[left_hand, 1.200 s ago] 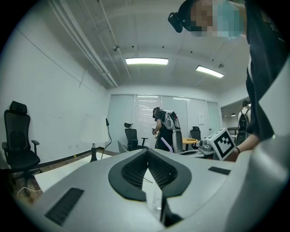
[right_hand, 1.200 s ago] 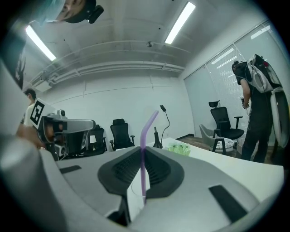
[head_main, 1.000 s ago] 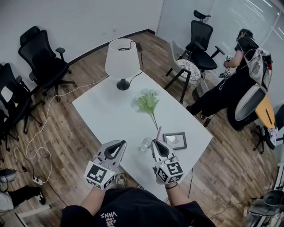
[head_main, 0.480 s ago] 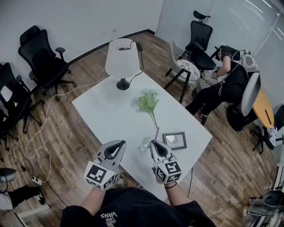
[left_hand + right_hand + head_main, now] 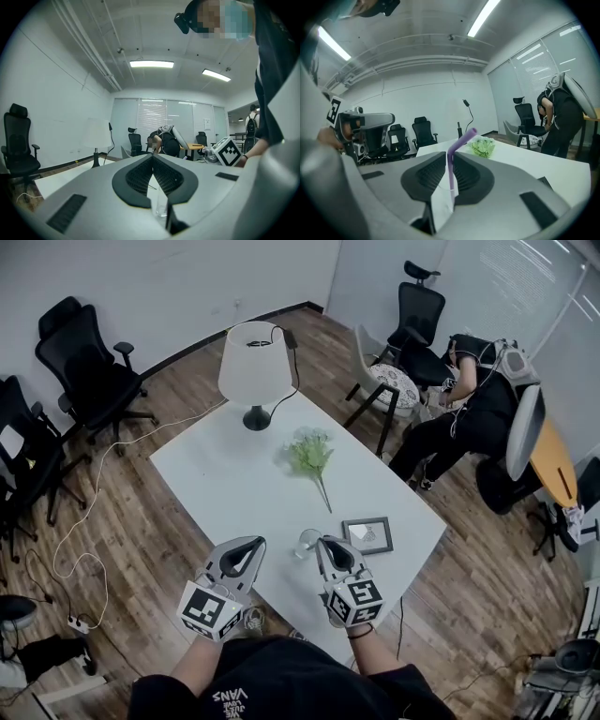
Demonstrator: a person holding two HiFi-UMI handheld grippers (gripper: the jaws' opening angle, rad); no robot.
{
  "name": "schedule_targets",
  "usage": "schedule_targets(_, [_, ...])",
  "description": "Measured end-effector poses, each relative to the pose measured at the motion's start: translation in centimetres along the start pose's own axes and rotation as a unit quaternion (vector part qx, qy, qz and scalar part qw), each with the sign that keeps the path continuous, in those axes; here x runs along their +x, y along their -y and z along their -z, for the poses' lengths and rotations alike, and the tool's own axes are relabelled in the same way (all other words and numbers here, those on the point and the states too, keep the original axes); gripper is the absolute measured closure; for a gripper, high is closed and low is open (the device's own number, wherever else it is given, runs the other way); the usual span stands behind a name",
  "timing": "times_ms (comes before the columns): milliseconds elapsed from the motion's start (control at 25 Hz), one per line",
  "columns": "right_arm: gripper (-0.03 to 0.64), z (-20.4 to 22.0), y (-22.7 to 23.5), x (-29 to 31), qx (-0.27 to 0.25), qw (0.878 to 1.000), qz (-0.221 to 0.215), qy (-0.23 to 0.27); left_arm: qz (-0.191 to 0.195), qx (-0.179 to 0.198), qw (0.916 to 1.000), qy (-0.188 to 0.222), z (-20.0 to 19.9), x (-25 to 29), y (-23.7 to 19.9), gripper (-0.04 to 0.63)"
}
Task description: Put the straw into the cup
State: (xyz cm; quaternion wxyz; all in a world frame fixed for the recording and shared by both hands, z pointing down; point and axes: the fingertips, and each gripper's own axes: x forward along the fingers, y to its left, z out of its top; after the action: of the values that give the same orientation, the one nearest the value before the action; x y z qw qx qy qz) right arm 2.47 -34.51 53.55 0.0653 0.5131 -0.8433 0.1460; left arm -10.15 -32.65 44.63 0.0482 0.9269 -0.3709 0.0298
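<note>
- Forearms: both enter from the lower edge of the head view, side by side over the near edge of the white tabletop (image 5: 225,474), and each hand grips a tool that points away from the person.
- Left tool (image 5: 255,546): held level to the left of the cup. In the left gripper view its tips (image 5: 152,155) meet with nothing held, and only a narrow gap stays open lower down between the pads.
- Right tool (image 5: 328,545): its tip is just beside the cup. In the right gripper view the jaws (image 5: 449,154) are nearly together and clamp the straw.
- Straw (image 5: 450,171): purple and of the bendable kind. It stands upright between the pads and its bent top leans right above the tips. Its lower end is hidden by the tool.
- Cup (image 5: 307,542): clear glass, upright on the tabletop between the two tool tips and nearer the right one. Through the left tool's gap it (image 5: 161,208) shows no straw inside.
- Surroundings: a photo frame (image 5: 369,535) lies just right of the cup, with a green flower sprig (image 5: 312,454) beyond it and a white-shaded lamp (image 5: 253,367) at the far corner.
</note>
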Motion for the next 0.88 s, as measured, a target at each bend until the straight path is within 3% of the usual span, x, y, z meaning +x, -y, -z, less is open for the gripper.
schedule_targets(560, [0.482,-1.5,-0.9,-1.5,-0.002,1.000,-0.006,0.020,0.012,0.003,0.9999,0.008,-0.4,-0.1,0.9,0.584])
schedule_targets(880, [0.468,-3.0,-1.2,-3.4,-0.004,0.999,-0.009,0.042,0.027,0.001,0.9996,0.008,-0.4,0.1,2.4,0.584])
